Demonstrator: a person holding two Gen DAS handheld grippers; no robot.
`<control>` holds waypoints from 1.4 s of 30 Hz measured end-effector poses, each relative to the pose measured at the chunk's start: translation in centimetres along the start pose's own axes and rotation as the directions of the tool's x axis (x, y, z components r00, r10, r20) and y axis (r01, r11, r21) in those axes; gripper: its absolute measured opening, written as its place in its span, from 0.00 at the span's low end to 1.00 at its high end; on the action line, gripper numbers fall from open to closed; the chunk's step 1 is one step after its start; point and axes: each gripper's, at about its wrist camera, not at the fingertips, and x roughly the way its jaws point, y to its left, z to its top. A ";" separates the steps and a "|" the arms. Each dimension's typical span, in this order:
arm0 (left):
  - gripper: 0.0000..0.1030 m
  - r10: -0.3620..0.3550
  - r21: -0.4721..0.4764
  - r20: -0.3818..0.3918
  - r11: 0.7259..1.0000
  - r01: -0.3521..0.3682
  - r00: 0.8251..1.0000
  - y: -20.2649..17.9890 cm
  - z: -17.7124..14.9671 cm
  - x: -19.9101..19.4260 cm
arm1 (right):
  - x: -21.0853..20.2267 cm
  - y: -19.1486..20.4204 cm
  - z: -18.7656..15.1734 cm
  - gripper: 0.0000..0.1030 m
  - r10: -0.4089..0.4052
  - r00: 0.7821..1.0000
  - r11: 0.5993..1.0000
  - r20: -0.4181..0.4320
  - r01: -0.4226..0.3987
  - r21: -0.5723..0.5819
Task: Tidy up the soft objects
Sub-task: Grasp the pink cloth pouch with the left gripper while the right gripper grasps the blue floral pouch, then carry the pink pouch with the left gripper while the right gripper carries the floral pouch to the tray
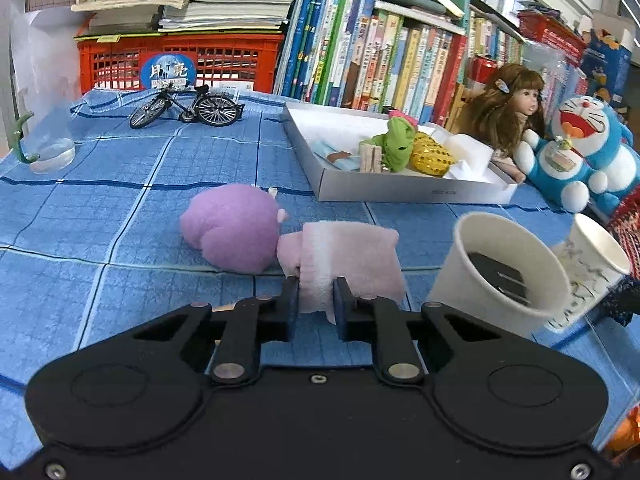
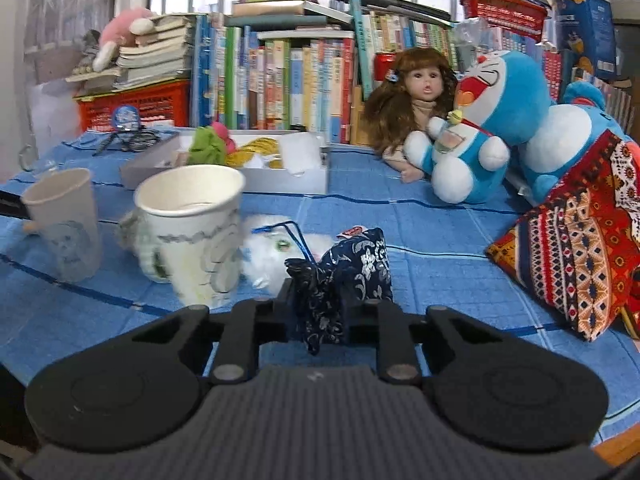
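Note:
A pale pink fleecy cloth point(image 1: 352, 260) lies on the blue tablecloth beside a purple plush toy point(image 1: 234, 226). My left gripper point(image 1: 316, 294) is shut on the near edge of that cloth. In the right wrist view my right gripper point(image 2: 320, 300) is shut on a dark blue floral pouch point(image 2: 344, 270) with a blue cord. A white fluffy toy point(image 2: 272, 256) lies just behind the pouch. The white shallow box point(image 1: 400, 190) at the back holds a green soft toy point(image 1: 396, 142) and a yellow sequinned piece point(image 1: 432, 156).
Two paper cups point(image 1: 504, 268) point(image 1: 592, 264) stand right of the cloth, seen also as paper cups point(image 2: 192, 232) point(image 2: 64, 224). A doll point(image 2: 416, 104), a blue cat plush point(image 2: 484, 128) and a patterned cushion point(image 2: 580, 240) sit at the right. A model bicycle point(image 1: 188, 108), a glass point(image 1: 50, 146) and books point(image 1: 380, 48) line the back.

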 end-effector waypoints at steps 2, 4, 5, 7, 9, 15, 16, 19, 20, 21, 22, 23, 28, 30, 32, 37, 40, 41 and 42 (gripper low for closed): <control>0.16 -0.002 0.017 0.007 1.000 0.002 1.000 -0.1 -0.4 -1.3 | -0.7 0.4 0.0 0.25 0.057 0.998 0.998 0.007 -0.057 -0.007; 0.16 -0.009 0.041 0.011 0.999 0.008 1.000 -0.2 -1.0 -2.6 | -1.5 1.2 -0.1 0.25 0.106 0.994 0.994 0.009 -0.105 -0.039; 0.17 -0.011 0.052 0.011 0.999 0.011 1.000 -0.3 -1.3 -3.1 | -1.7 1.6 -0.2 0.25 0.128 0.992 0.990 0.007 -0.127 -0.059; 0.21 -0.007 0.068 0.013 0.998 0.006 1.000 -0.3 -2.0 -4.1 | -2.1 2.4 -0.5 0.26 0.171 0.985 0.981 -0.001 -0.170 -0.095; 0.26 -0.001 0.071 0.010 0.997 0.000 1.000 -0.4 -2.6 -4.6 | -2.0 3.2 -0.7 0.34 0.185 0.983 0.976 -0.015 -0.186 -0.117; 0.53 -0.008 0.078 0.019 0.997 0.007 1.000 -1.0 -3.5 -4.6 | -1.5 2.9 -1.3 0.68 0.182 0.983 0.982 0.003 -0.182 -0.055; 0.58 -0.006 0.084 0.022 0.996 0.004 1.000 -1.2 -3.5 -4.3 | -1.4 2.9 -1.4 0.72 0.183 0.983 0.982 0.008 -0.182 -0.050; 0.66 0.005 0.084 0.023 0.996 -0.007 1.000 -1.9 -3.4 -3.3 | -1.2 3.0 -1.4 0.76 0.168 0.986 0.985 0.016 -0.167 -0.042; 0.72 0.006 0.087 0.027 0.996 -0.008 1.000 -2.2 -3.4 -3.0 | -1.0 3.0 -1.4 0.78 0.170 0.985 0.985 0.016 -0.170 -0.034; 0.73 0.008 0.094 0.036 0.996 -0.012 0.999 -2.4 -3.4 -2.8 | -0.9 2.9 -1.4 0.79 0.171 0.985 0.985 0.018 -0.171 -0.024; 0.74 0.027 0.102 0.042 0.994 -0.031 0.999 -2.7 -3.4 -2.4 | -0.8 2.9 -1.4 0.81 0.173 0.985 0.985 0.018 -0.173 -0.018; 0.74 0.040 0.110 0.042 0.993 -0.045 0.998 -2.8 -3.4 -2.1 | -0.5 2.9 -1.3 0.82 0.172 0.985 0.985 0.014 -0.172 -0.012; 0.75 0.073 0.126 0.054 0.989 -0.079 0.996 -3.2 -3.5 -1.3 | 1.2 3.3 -1.4 0.88 0.144 0.989 0.990 -0.018 -0.144 0.000; 0.76 0.078 0.146 0.066 0.985 -0.087 0.995 -3.2 -3.6 -1.1 | 1.6 3.4 -1.4 0.90 0.131 0.991 0.991 -0.019 -0.131 0.007; 0.73 0.089 0.147 0.058 0.984 -0.097 0.994 -3.1 -3.6 -0.7 | 1.9 3.5 -1.3 0.92 0.113 0.994 0.994 -0.016 -0.113 0.009; 0.41 0.063 0.147 0.079 0.986 -0.075 0.995 -2.8 -3.5 -1.1 | 2.2 3.6 -1.5 0.85 0.098 0.995 0.995 -0.034 -0.098 0.017; 0.26 0.054 0.131 0.079 0.989 -0.064 0.995 -2.7 -3.2 -1.6 | 2.2 4.1 -1.6 0.69 0.109 0.992 0.994 -0.064 -0.107 0.028; 0.25 0.054 0.130 0.079 0.989 -0.064 0.995 -2.7 -3.1 -1.8 | 2.0 4.4 -1.6 0.62 0.108 0.993 0.994 -0.056 -0.107 0.013; 0.25 0.051 0.129 0.081 0.990 -0.062 0.995 -2.7 -3.0 -2.0 | 1.6 4.6 -1.6 0.59 0.109 0.993 0.994 -0.042 -0.109 -0.001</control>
